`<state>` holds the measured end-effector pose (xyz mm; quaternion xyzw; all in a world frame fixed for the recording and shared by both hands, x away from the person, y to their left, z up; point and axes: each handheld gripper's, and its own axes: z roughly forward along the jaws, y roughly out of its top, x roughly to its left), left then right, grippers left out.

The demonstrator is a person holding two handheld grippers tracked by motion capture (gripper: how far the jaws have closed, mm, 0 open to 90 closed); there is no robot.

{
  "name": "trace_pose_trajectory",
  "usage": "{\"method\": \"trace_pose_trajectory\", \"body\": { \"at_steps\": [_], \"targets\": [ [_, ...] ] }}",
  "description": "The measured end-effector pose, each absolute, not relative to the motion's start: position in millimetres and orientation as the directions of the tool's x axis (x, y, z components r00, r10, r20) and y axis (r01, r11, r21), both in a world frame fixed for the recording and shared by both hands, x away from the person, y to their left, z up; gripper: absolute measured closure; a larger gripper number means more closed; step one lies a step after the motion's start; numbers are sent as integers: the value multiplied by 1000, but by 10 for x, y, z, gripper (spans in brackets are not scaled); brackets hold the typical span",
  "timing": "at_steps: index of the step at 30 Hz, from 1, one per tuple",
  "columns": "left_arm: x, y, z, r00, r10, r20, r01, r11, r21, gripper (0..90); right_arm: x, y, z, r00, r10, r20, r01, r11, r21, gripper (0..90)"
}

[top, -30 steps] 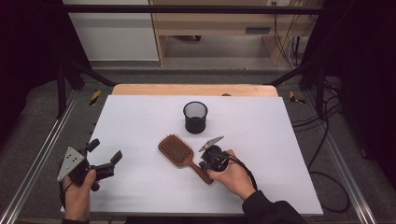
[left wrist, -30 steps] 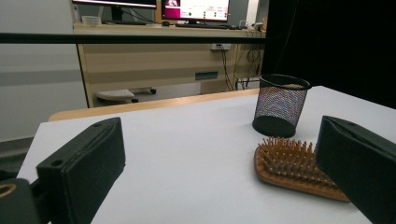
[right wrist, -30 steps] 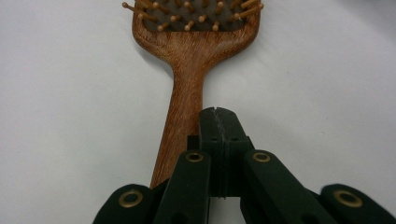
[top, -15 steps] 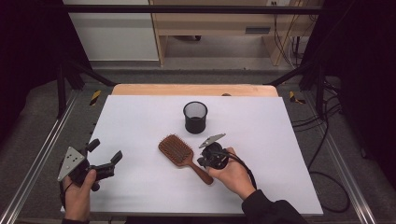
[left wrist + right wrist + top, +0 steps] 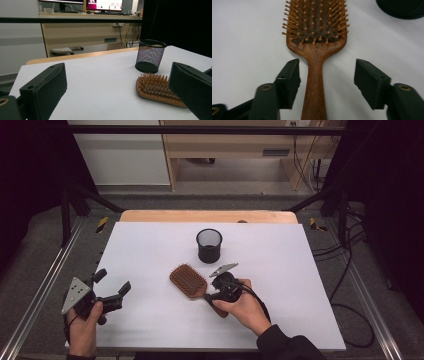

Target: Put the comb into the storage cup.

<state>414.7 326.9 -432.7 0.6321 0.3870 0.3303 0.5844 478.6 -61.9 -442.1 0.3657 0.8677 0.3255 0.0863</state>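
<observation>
A wooden paddle hairbrush [image 5: 188, 280] lies bristles up on the white table, its handle pointing toward the person. My right gripper [image 5: 212, 296] sits low over the handle. In the right gripper view the handle [image 5: 315, 82] runs between the two jaws of the right gripper [image 5: 327, 68] with a gap on each side. The jaws have just been opening and are open, with no pad touching the wood. My left gripper [image 5: 112, 281] is held at the table's left front, open and with nothing in it. In its own view the left gripper [image 5: 120, 85] faces the brush [image 5: 155, 87].
A black mesh pen cup [image 5: 209, 245] stands upright just behind the brush head, also seen in the left gripper view [image 5: 150, 56]. The white table top [image 5: 300, 270] has a wooden strip at its far edge and metal rails along both sides.
The right hand has shifted very slightly over the brush handle. The brush, the cup and the left hand keep their places.
</observation>
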Motion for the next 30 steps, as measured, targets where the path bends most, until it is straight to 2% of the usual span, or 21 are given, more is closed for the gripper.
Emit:
{"method": "trace_pose_trajectory", "body": {
  "at_steps": [1,2,6,13,26,29,30],
  "targets": [
    [4147,3270,-4327,482,876,-35,104,-18,994,19,4773,-591,-4427,-715,695,70,573,526,629,288],
    [4147,3270,-4327,482,876,-35,104,-17,994,20,4767,-576,-4431,-713,698,66,572,525,631,257],
    [4145,3269,-4327,482,875,-35,104,-17,994,19,4758,-532,-4445,-713,699,57,569,529,629,173],
    [4147,3275,-4328,479,877,-38,105,-14,994,18,4755,-461,-4493,-718,692,73,584,542,604,76],
    [4148,3275,-4330,480,876,-42,108,-12,994,18,4771,-330,-4597,-736,674,64,592,595,544,78],
    [4149,3275,-4329,481,876,-41,108,-12,994,18,4776,-320,-4601,-738,673,56,591,603,536,108],
    [4149,3274,-4329,481,876,-41,108,-13,994,18,4781,-314,-4598,-739,672,47,591,613,525,169]
  ]
}}
